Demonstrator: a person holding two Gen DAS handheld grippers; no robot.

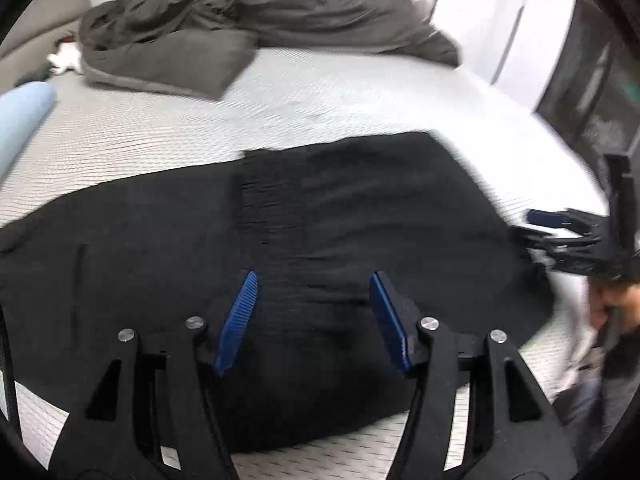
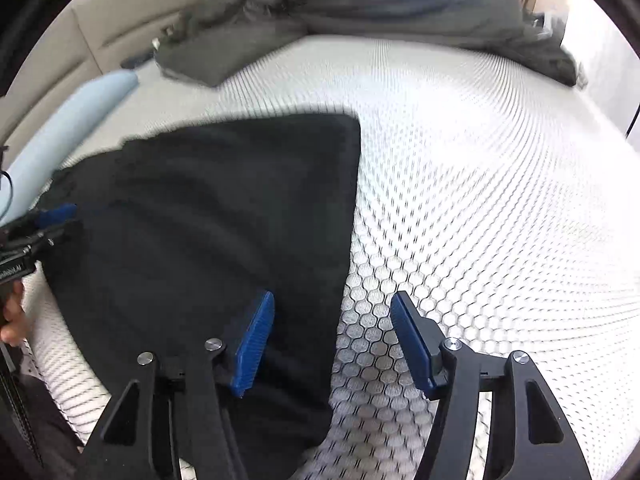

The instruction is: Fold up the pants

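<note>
**Risk: one-layer pinch, skewed fold**

Both your claws stand apart, holding nothing. The black knit pants (image 1: 280,240) lie flat on the bed (image 2: 480,180) under your left claw (image 1: 312,320); their edge runs between your right claw (image 2: 332,340) fingers. Closing shallow may catch only the top layer.

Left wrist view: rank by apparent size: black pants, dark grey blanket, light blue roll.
1. Black pants, largest, though nearest the camera.
2. Crumpled dark grey blanket, farther back, so true size unsure.
3. Light blue roll, smallest, partly cut off at the edge.
</note>
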